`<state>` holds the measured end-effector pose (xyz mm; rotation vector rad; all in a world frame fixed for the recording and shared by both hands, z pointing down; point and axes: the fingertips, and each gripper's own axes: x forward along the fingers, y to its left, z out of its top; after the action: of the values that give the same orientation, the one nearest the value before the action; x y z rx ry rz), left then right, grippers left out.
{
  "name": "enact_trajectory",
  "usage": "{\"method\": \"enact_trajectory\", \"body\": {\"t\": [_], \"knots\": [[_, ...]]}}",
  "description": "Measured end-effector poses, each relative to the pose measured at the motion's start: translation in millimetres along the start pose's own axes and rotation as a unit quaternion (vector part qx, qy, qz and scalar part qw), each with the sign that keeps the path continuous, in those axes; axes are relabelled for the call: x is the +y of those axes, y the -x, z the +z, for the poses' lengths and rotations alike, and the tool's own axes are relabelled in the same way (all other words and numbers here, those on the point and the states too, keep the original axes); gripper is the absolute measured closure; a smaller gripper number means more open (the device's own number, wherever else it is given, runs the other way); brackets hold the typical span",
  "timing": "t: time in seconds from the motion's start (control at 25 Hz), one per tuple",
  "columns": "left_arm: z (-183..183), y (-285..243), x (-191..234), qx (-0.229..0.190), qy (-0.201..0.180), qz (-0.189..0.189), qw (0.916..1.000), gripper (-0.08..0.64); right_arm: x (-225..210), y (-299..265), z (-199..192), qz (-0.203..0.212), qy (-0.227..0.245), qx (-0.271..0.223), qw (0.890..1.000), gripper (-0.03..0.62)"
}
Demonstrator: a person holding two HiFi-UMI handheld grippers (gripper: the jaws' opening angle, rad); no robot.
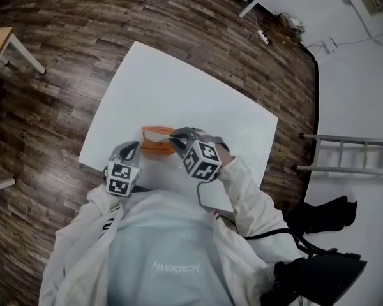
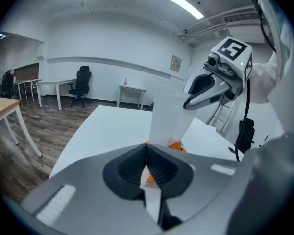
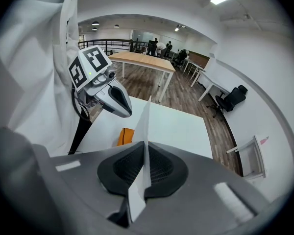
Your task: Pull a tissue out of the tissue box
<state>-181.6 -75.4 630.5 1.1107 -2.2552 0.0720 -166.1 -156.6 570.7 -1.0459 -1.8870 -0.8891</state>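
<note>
The orange tissue box (image 1: pixel 154 145) lies on the white table (image 1: pixel 179 88), close to the person's chest. My right gripper (image 1: pixel 174 138) hangs just above the box, shut on a white tissue (image 3: pixel 146 126) that runs edge-on between its pads. In the left gripper view the tissue (image 2: pixel 167 115) stands as a tall sheet from the box (image 2: pixel 176 145) up to the right gripper (image 2: pixel 188 103). My left gripper (image 1: pixel 131 147) sits at the box's left end. It (image 2: pixel 148 153) is shut, and a white and orange edge of the box shows between its pads.
The table's near edge runs under the person's arms; its far part is bare white. Dark wood floor surrounds it. A ladder (image 1: pixel 348 153) and black bags (image 1: pixel 322 215) lie to the right. A wooden desk (image 3: pixel 142 60) and office chairs stand further off.
</note>
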Motion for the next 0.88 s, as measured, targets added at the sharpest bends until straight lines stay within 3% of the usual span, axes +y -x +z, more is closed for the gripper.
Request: {"method": "enact_trajectory", "body": {"t": [0.88], "knots": [[14, 4, 12, 0.008, -0.040, -0.021, 0.9989, 0.560, -20, 32, 5, -0.062, -0.071, -0.028, 0.995, 0.588]]}}
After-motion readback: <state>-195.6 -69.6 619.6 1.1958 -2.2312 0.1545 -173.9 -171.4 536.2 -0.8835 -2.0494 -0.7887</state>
